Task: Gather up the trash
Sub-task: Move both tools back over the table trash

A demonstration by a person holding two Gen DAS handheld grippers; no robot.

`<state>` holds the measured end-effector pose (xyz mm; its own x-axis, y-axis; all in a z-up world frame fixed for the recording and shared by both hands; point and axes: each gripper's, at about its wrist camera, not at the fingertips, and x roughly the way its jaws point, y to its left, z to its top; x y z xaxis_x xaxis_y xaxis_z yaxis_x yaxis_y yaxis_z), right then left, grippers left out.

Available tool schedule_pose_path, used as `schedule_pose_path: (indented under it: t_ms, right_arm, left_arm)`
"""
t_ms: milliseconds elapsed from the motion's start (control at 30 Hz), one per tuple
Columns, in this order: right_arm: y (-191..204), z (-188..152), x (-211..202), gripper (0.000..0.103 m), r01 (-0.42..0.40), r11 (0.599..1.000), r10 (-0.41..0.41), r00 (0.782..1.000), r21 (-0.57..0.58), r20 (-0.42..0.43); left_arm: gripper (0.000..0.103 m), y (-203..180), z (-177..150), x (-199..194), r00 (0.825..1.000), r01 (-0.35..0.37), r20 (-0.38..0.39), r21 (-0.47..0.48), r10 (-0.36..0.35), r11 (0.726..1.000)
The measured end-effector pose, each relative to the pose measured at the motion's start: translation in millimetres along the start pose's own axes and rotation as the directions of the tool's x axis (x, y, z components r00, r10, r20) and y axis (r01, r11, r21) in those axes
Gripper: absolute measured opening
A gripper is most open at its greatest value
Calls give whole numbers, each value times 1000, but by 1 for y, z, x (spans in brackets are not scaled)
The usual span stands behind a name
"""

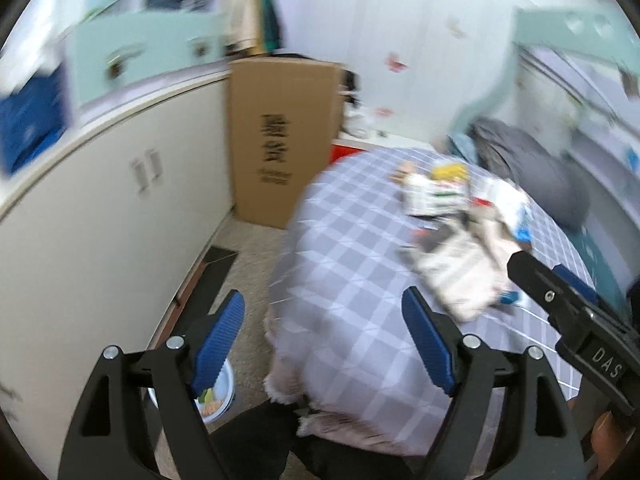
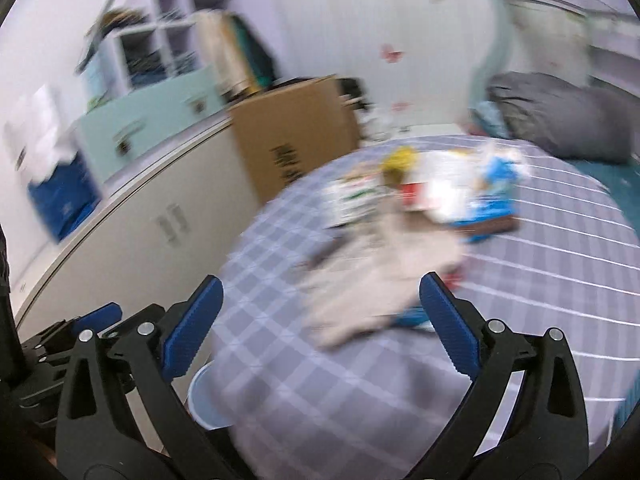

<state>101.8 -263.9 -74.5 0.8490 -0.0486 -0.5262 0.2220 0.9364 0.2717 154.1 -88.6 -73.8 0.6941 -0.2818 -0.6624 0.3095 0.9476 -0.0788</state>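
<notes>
The trash (image 1: 460,216) lies in a loose heap on the bed (image 1: 352,264), on its checked grey-and-white cover. At the near end is a crumpled pale wrapper (image 1: 460,268), flattened and creased, reaching toward the bed's edge. Behind it sits a white carton (image 1: 430,196) with red and green print, tipped on its side, and a yellow packet (image 1: 450,170) just beyond. To the right is a white and blue bag (image 2: 488,188), rumpled, with a red-marked piece beside it. Blur hides finer detail. The bin (image 1: 218,394), pale blue, stands on the floor below the bed's corner with scraps inside.
</notes>
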Motion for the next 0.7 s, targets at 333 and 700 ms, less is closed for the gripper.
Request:
schedule_pose_path:
  t_ms: [333, 700]
  right_arm:
    - [-116, -5, -12, 96, 134, 979, -134, 991, 153, -11]
    - [-152, -9, 4, 96, 130, 973, -119, 991, 193, -68]
  left_arm:
    - [79, -128, 10, 59, 994, 55, -110, 258, -27, 965]
    - [79, -183, 4, 95, 989, -44, -104, 454, 102, 890]
